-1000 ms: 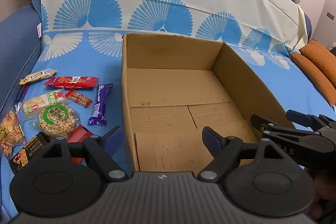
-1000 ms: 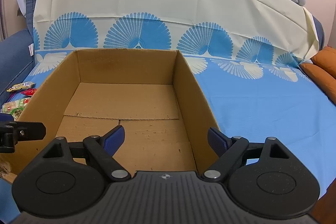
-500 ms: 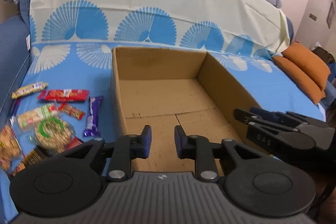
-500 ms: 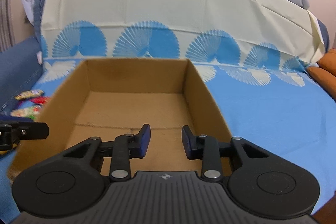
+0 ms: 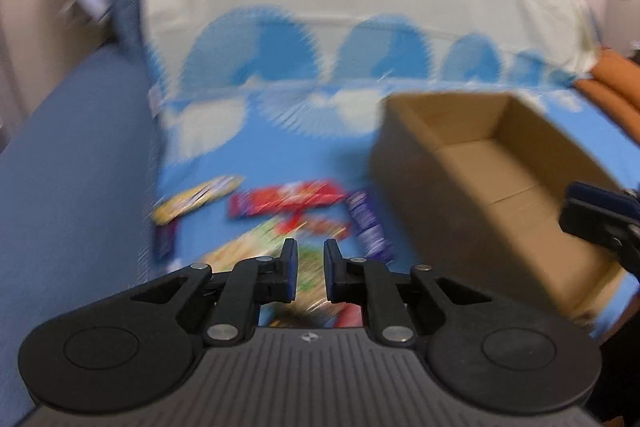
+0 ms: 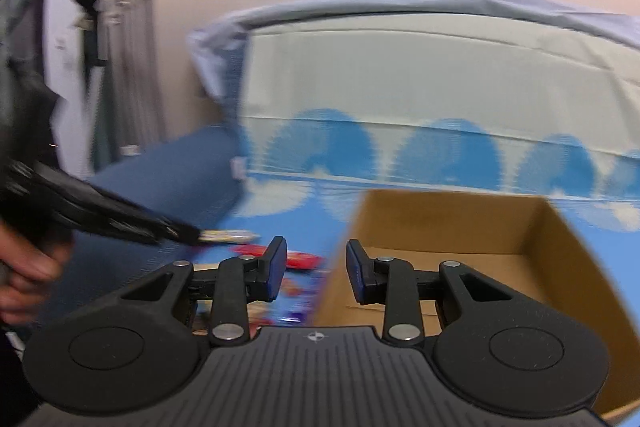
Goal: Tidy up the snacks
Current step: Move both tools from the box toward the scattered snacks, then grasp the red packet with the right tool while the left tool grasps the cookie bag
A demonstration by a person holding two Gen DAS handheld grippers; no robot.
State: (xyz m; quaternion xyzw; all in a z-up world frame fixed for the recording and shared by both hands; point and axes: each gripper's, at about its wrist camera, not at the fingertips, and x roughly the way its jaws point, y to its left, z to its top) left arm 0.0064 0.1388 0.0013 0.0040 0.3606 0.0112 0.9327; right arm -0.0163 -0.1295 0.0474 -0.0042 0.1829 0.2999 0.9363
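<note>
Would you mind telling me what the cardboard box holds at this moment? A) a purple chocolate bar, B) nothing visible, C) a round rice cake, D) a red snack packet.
B: in the left wrist view the cardboard box shows only bare floor where it is visible, while the snack packets lie on the blue sheet to its left.

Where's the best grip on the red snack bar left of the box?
Likely the red bar's middle, pinched across its narrow width from above. It lies flat on the blue sheet, long axis left-right, with the purple bar near its right end. The left gripper is nearest. Motion blur hides finer detail.
</note>
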